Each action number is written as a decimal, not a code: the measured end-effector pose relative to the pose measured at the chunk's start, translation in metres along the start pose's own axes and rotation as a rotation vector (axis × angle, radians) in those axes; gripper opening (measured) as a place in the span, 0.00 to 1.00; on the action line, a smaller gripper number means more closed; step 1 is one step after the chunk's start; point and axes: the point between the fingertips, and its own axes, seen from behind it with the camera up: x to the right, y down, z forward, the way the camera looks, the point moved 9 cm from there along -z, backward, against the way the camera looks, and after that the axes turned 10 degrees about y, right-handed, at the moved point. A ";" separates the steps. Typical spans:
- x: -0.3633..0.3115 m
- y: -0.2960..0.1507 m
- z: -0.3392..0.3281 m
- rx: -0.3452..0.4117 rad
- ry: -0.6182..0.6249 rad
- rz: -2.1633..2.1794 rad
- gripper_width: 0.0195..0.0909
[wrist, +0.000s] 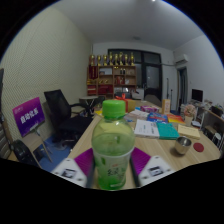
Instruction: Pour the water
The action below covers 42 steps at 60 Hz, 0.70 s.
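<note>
Gripper view: gripper (112,166) pinching capped green bottle (113,143) upright; uncap, then tilt slowly toward metal cup (181,146) at 3 o'clock on tabletop (150,148).

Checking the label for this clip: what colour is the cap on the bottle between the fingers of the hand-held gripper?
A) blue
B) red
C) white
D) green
D: the bottle, held upright between the pads of the hand-held gripper, has a bright green cap.
</note>
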 end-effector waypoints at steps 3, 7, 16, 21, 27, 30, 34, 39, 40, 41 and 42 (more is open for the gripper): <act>-0.003 0.001 0.006 0.014 -0.013 -0.014 0.44; 0.001 0.003 0.012 0.036 -0.008 -0.052 0.41; -0.003 0.003 0.010 0.040 -0.045 -0.040 0.38; 0.003 0.002 0.015 0.006 -0.084 -0.034 0.32; 0.001 -0.009 0.021 -0.055 -0.160 0.023 0.28; 0.007 -0.027 0.024 -0.075 -0.188 0.108 0.28; 0.019 -0.060 0.024 -0.107 -0.215 0.311 0.28; 0.051 -0.092 0.031 -0.166 -0.277 0.642 0.28; 0.059 -0.096 0.034 -0.183 -0.288 0.713 0.28; 0.067 -0.099 0.037 -0.203 -0.296 0.784 0.28; 0.075 -0.100 0.040 -0.224 -0.304 0.855 0.28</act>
